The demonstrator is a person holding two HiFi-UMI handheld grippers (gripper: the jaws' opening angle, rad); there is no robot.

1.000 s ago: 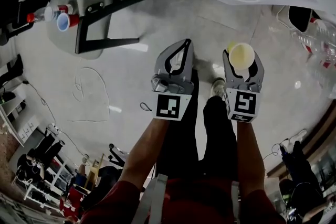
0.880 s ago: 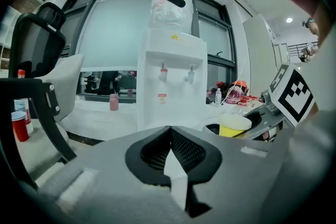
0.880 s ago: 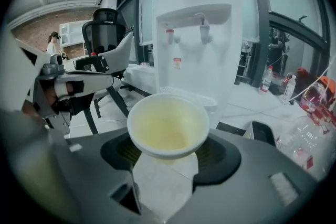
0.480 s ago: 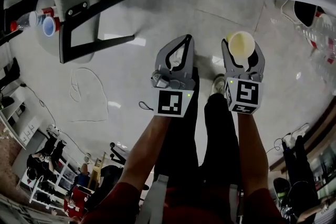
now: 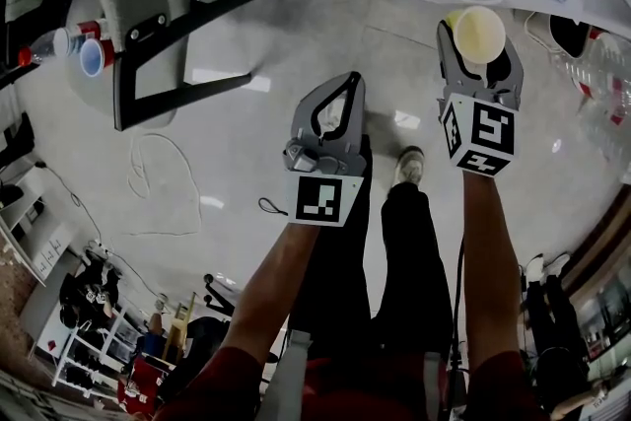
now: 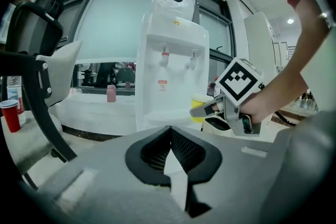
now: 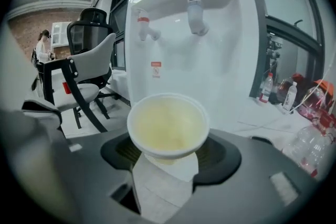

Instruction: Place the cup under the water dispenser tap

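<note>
Near dispenser (image 7: 210, 44) front edge, cup (image 7: 167, 126) in right tool (image 7: 168, 162)

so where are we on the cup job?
Done: the yellow cup is gripped in the right tool. In hand: it's held in the air in front of the water dispenser, not yet under a tap. Left: set it down under a tap and release. The left tool is shut and empty.

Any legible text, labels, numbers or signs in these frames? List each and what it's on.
No text is legible.
Red-and-white sticker on the water dispenser: too small to read.
Square markers: black-and-white coded patterns, no letters.
Bottles at the right: labels too small and blurred to read.
</note>
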